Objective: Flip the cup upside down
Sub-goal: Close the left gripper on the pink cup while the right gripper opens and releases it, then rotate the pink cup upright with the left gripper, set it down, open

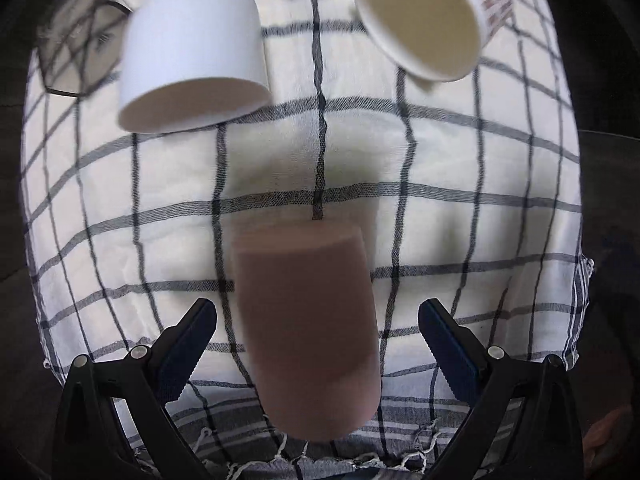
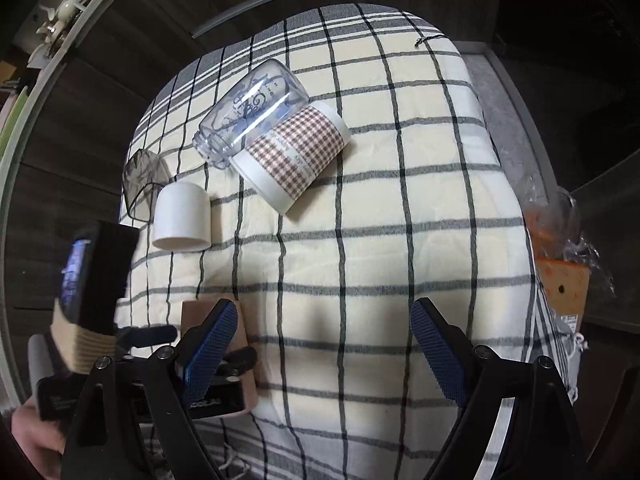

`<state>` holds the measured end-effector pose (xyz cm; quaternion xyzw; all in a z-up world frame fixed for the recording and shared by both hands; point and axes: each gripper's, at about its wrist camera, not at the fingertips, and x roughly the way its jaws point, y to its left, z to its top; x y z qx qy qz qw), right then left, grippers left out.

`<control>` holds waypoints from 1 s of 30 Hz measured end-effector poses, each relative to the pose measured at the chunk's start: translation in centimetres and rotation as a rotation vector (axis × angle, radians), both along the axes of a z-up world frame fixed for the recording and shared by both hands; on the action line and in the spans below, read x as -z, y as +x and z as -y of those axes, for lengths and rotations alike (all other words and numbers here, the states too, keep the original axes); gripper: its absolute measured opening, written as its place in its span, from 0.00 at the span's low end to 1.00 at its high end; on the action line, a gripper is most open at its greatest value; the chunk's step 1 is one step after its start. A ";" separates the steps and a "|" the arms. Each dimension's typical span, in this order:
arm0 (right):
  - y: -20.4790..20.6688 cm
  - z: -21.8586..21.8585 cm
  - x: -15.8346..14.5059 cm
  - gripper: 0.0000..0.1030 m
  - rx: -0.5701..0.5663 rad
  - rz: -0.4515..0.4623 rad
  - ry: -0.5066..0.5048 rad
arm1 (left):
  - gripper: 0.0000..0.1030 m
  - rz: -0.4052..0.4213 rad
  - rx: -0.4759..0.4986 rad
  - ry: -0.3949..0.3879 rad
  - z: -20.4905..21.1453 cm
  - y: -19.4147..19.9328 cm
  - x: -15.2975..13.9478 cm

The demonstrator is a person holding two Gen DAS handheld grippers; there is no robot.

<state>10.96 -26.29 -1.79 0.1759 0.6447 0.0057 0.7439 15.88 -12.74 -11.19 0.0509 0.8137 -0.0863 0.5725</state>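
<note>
A brown cup (image 1: 308,328) stands base up on the checked cloth (image 1: 460,208), between the fingers of my open left gripper (image 1: 318,344), which do not touch it. In the right wrist view only a sliver of the brown cup (image 2: 248,336) shows behind the left gripper's body (image 2: 96,280). A white cup (image 1: 192,56) stands upside down at the back left; it also shows in the right wrist view (image 2: 182,216). A chequered-sleeve cup (image 2: 292,156) lies on its side, mouth toward me (image 1: 424,20). My right gripper (image 2: 324,344) is open and empty above the cloth.
A clear printed glass (image 2: 250,114) lies on its side against the chequered cup. A dark tinted glass (image 2: 142,180) stands at the cloth's left edge, also in the left wrist view (image 1: 76,52). An orange packet (image 2: 560,264) sits off the right edge. Dark wood floor surrounds the cloth.
</note>
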 end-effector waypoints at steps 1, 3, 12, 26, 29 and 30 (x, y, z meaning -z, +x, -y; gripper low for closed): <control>0.3 0.1 0.1 0.86 0.000 -0.002 0.001 | 0.99 -0.018 -0.005 0.005 0.0 0.2 0.4; 0.9 0.2 0.4 0.86 -0.003 -0.007 0.009 | 0.97 -0.049 -0.005 0.012 0.0 0.6 1.2; 3.0 0.2 2.5 0.86 -0.020 -0.045 0.040 | 0.64 -0.103 0.023 0.048 0.3 2.7 3.4; 2.0 0.7 2.3 0.86 0.005 -0.050 0.063 | 0.63 0.111 0.034 -0.026 -0.3 1.2 -0.9; 1.2 0.8 1.0 0.86 0.017 -0.014 0.063 | 0.63 0.263 0.033 -0.052 -1.0 0.5 -3.7; 1.0 0.9 0.6 0.86 0.022 -0.002 0.061 | 0.63 0.318 0.031 -0.053 -1.4 0.1 -4.7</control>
